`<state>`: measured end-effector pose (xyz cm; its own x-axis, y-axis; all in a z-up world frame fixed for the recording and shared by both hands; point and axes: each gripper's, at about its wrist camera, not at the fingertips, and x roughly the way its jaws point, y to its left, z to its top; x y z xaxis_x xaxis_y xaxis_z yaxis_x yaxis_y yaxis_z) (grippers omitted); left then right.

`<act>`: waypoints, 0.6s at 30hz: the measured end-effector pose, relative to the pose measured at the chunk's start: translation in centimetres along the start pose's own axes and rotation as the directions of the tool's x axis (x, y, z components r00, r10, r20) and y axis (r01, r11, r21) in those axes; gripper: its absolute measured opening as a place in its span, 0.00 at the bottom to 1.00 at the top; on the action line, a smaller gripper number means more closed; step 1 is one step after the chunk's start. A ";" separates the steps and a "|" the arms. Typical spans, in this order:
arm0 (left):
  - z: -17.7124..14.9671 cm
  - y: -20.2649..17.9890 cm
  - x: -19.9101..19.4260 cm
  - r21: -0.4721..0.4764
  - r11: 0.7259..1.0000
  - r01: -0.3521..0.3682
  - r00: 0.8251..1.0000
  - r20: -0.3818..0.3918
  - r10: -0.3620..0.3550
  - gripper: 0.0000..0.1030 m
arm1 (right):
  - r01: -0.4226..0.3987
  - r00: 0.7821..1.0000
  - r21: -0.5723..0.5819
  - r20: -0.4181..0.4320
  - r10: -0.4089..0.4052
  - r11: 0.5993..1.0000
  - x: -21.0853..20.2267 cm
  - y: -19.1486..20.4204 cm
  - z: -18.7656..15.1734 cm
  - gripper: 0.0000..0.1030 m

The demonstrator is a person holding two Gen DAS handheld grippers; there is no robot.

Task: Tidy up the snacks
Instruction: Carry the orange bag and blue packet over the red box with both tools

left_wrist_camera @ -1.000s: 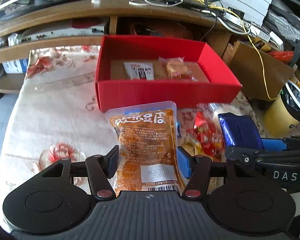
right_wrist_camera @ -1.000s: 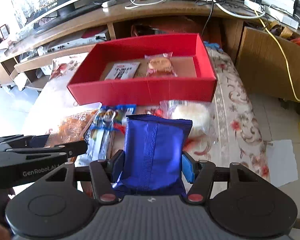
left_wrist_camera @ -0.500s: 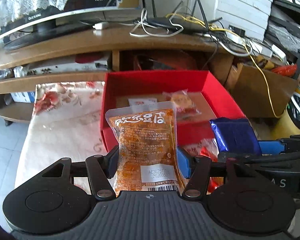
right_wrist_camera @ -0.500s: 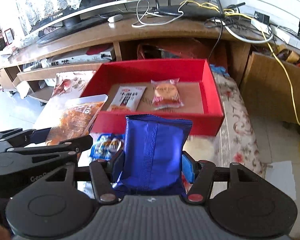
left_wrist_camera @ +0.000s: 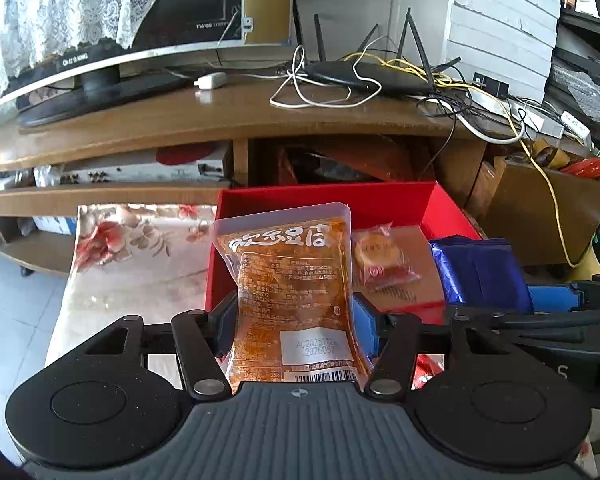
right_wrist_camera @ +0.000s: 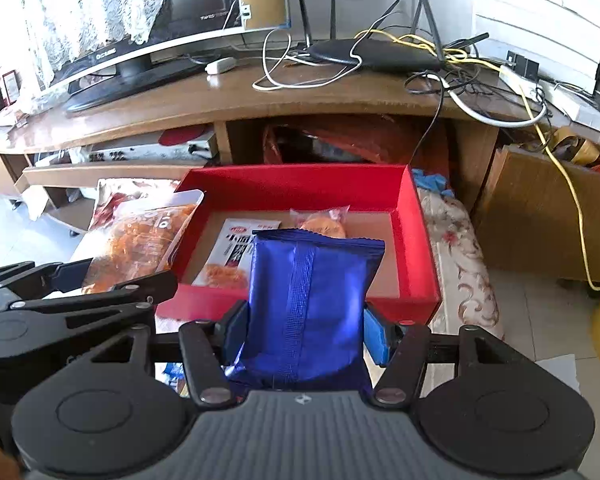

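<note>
My left gripper [left_wrist_camera: 294, 322] is shut on an orange snack pouch [left_wrist_camera: 290, 292], held upright above the near left edge of the red box [left_wrist_camera: 324, 196]. My right gripper [right_wrist_camera: 304, 328] is shut on a blue snack packet [right_wrist_camera: 306, 304], held above the box's front wall [right_wrist_camera: 300, 300]. The blue packet also shows in the left wrist view [left_wrist_camera: 480, 272], and the orange pouch in the right wrist view [right_wrist_camera: 140, 240]. Inside the box lie a white sachet [right_wrist_camera: 236, 244] and a clear-wrapped round cake [left_wrist_camera: 376, 256].
The box sits on a floral-cloth table [left_wrist_camera: 140, 248]. Behind it stands a wooden TV stand [left_wrist_camera: 220, 120] with a monitor [left_wrist_camera: 100, 60], a router [left_wrist_camera: 368, 72] and tangled cables. A cardboard box [left_wrist_camera: 548, 208] is at the right. Loose snacks lie below the grippers, mostly hidden.
Both grippers have lifted their snacks off the table and moved forward toward the red box. The box now sits lower and closer in both views.
</note>
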<state>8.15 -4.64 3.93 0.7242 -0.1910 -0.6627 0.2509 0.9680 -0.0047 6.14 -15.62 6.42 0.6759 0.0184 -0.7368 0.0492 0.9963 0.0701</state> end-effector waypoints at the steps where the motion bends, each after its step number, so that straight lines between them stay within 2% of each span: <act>1: 0.2 -0.1 0.1 0.003 1.000 -0.005 1.000 0.004 0.005 0.61 | 0.001 1.000 0.004 0.002 -0.001 1.000 0.1 -0.1 0.1 0.64; 18: 2.2 -0.9 2.3 0.022 0.998 -0.051 0.999 0.021 0.050 0.60 | 0.023 0.999 0.011 0.023 -0.023 1.000 2.3 -1.1 2.5 0.64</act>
<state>11.06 -6.32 4.07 0.7492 -0.1453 -0.6463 0.2278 0.9726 0.0455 9.46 -16.85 6.37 0.6914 -0.0067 -0.7224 0.0731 0.9955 0.0608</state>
